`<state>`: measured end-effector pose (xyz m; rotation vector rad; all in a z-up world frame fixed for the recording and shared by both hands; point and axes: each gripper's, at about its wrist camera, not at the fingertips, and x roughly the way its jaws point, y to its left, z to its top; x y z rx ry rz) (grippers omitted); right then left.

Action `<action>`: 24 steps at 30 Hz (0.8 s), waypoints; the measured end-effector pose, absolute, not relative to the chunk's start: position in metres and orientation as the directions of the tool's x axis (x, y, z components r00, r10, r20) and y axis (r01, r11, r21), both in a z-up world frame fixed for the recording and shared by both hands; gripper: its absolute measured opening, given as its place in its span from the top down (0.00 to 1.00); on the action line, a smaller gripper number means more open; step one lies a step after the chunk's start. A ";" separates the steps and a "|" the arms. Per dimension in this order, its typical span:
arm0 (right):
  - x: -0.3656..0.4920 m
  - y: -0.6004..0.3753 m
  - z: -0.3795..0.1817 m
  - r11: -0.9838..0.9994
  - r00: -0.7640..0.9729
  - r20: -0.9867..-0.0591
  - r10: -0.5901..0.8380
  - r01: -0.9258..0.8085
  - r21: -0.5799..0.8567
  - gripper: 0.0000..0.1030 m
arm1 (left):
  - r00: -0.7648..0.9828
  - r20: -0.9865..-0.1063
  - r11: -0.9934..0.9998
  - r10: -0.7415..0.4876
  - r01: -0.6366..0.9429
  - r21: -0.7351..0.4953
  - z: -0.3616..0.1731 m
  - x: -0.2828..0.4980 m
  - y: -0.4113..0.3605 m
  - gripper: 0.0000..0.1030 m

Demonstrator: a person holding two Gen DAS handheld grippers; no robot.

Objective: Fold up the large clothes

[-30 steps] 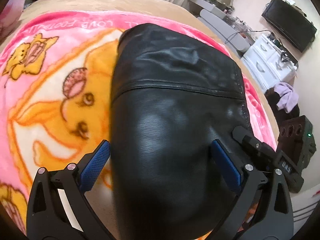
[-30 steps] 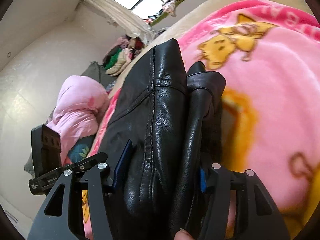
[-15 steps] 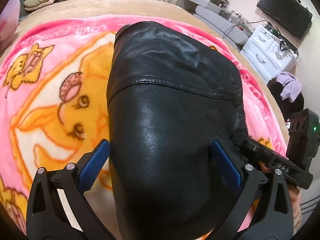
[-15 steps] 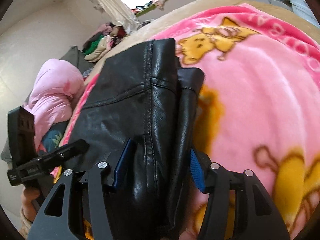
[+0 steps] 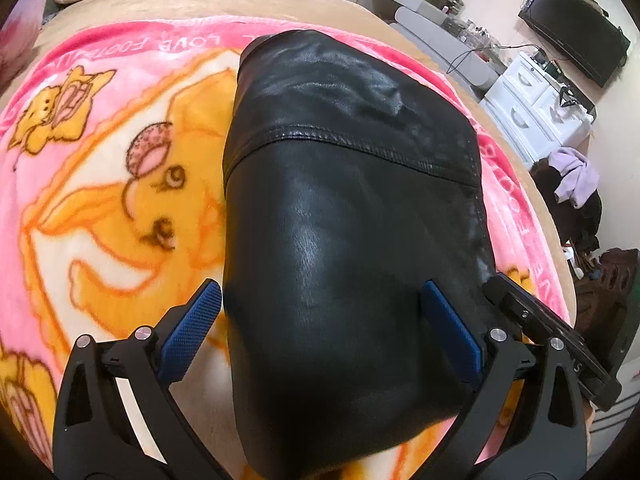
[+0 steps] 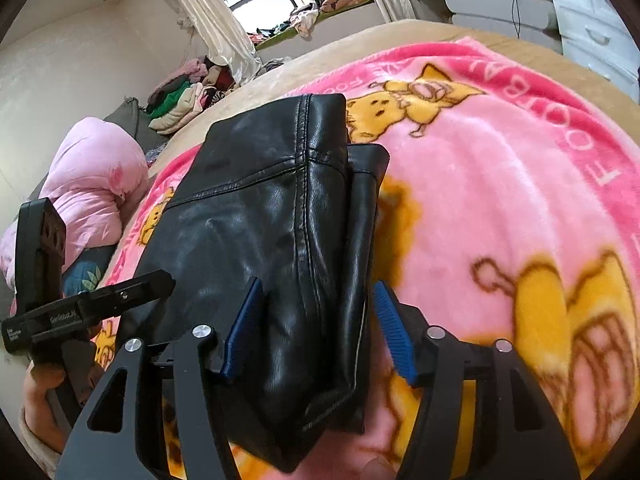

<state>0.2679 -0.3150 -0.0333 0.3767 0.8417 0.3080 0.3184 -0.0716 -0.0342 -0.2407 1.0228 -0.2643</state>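
Two sets of tongs are working one folded black leather garment (image 5: 352,240), which is lying on the pink cartoon blanket (image 5: 100,184) spread over the bed. We are holding the left tongs (image 5: 320,324) spread wide, their blue pads standing either side of the bundle's broad rounded end; whether they are touching the leather we cannot tell, so we are treating them as open, straddling rather than pinching. We are keeping the right tongs (image 6: 316,328) partly spread around the narrower edge of the stack, where the seamed panel and a thinner folded strip are lying side by side, with a slight gap at the right pad, so no firm grip is showing. Placing them this way is likely squaring the bundle's edges. In our judgement, the folding is nearly finished.
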 end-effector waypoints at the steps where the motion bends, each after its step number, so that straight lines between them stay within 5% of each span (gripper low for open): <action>1: 0.267 -0.315 -0.032 0.893 0.630 -0.663 0.404 -0.114 0.435 0.40 | 0.495 -0.806 0.943 -0.326 0.104 -0.317 -0.033 0.317 -0.071 0.09; 24: 0.243 -0.310 0.006 0.902 0.659 -0.648 0.382 -0.113 0.417 0.11 | 0.488 -0.814 0.948 -0.316 0.122 -0.295 -0.010 0.290 -0.066 0.09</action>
